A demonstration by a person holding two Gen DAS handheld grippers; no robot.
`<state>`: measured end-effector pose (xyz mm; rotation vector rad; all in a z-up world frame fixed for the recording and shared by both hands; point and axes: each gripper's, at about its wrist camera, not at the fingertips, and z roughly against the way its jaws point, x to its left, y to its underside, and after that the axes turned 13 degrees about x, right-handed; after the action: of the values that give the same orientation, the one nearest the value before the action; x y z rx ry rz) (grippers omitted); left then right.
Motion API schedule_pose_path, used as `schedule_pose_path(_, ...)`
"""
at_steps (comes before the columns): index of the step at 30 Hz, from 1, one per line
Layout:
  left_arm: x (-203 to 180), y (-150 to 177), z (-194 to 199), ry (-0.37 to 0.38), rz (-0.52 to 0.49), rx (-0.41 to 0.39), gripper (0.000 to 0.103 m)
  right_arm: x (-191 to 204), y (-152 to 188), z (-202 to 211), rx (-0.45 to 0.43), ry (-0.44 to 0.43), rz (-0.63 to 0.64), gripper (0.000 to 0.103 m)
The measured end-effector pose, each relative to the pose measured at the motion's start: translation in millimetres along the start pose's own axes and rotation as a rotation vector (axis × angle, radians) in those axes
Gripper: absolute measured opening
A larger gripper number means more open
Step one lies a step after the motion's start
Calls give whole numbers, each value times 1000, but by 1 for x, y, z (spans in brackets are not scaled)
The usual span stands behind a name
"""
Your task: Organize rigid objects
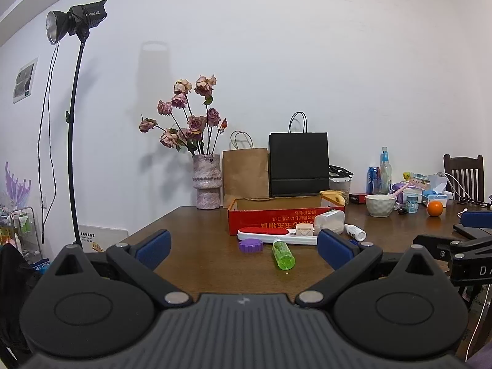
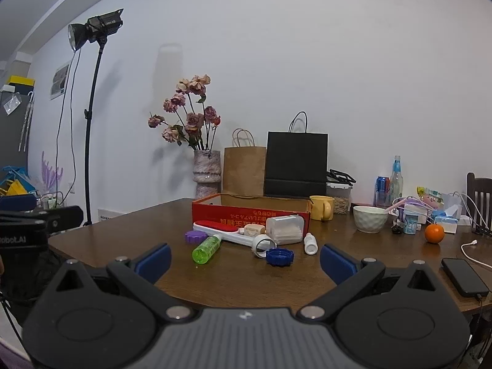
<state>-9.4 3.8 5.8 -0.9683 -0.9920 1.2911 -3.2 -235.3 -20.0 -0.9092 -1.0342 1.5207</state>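
Observation:
A red cardboard box [image 1: 276,218] [image 2: 246,215] stands open on the brown table [image 1: 209,261] [image 2: 123,246]. In front of it lie a white and red lint brush [image 1: 276,235] [image 2: 221,230], a purple lid [image 1: 251,245] [image 2: 196,236], a green bottle [image 1: 283,253] [image 2: 206,248], a beige block [image 1: 304,229] [image 2: 253,230], a clear white container [image 1: 330,221] [image 2: 284,230], a small white bottle [image 1: 355,231] [image 2: 310,244], a white ring [image 2: 263,245] and a blue lid [image 2: 279,256]. My left gripper [image 1: 244,249] and right gripper [image 2: 244,259] are open, empty, short of the objects.
A vase of dried roses [image 1: 207,184], brown bag [image 1: 245,172] and black bag [image 1: 299,164] stand behind the box. A yellow mug [image 2: 321,207], white bowl [image 2: 370,219], orange [image 2: 434,233], bottles and clutter fill the right. A phone [image 2: 464,276] lies at the right edge.

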Motion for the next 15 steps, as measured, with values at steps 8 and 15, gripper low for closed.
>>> schedule_pose_path(8,-3,1,1,1,-3,-1,103,0,1,0,-4,4,2,103)
schedule_pose_path(15,-3,0,1,1,-4,0,103,0,2,-1,2,3,0,103)
